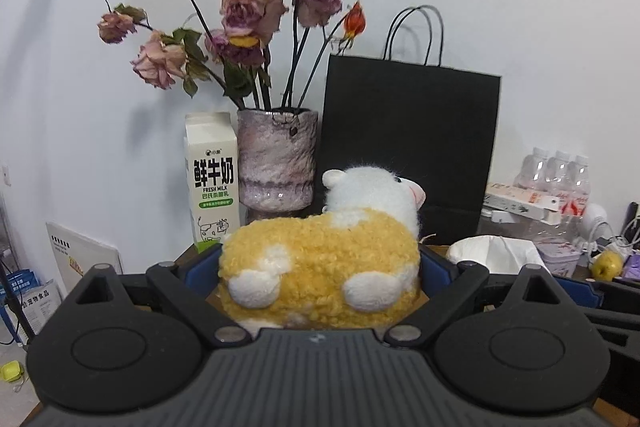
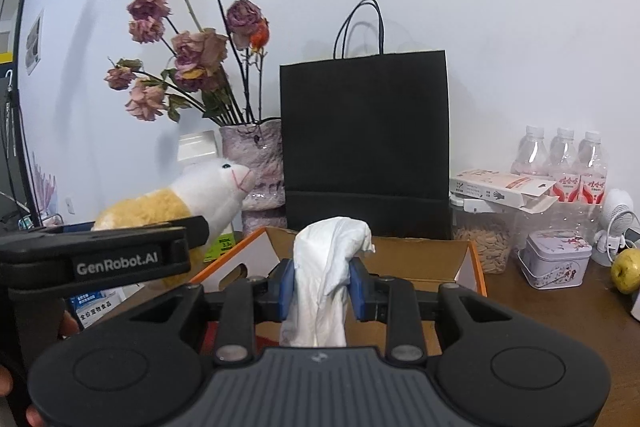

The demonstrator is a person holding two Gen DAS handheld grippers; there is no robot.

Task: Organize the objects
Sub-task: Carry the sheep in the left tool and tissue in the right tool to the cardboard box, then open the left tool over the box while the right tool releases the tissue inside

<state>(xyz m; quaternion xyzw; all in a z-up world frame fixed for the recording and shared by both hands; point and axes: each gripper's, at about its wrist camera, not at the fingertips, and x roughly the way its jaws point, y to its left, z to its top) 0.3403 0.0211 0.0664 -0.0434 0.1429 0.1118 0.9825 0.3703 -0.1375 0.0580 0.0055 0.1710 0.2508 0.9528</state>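
Both claws are loaded, and the carry step of the tidying is judged to be under way.

A curly yellow-and-white plush sheep [image 1: 320, 267] is being clamped between the widely spread pads of the left gripper [image 1: 320, 269]; a limp, crumpled white cloth [image 2: 324, 267] is being pinched in the narrowly closed right gripper [image 2: 322, 289], with an open cardboard box [image 2: 474, 267] just beyond its fingertips. Next, lowering into the box and releasing are probably called for.

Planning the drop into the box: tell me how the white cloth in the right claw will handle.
Likely floppy: the white cloth droops over the right claw and hangs below its pads. Probably light, since a narrow pinch holds it. It may snag or drape on the cardboard box rim instead of falling cleanly.
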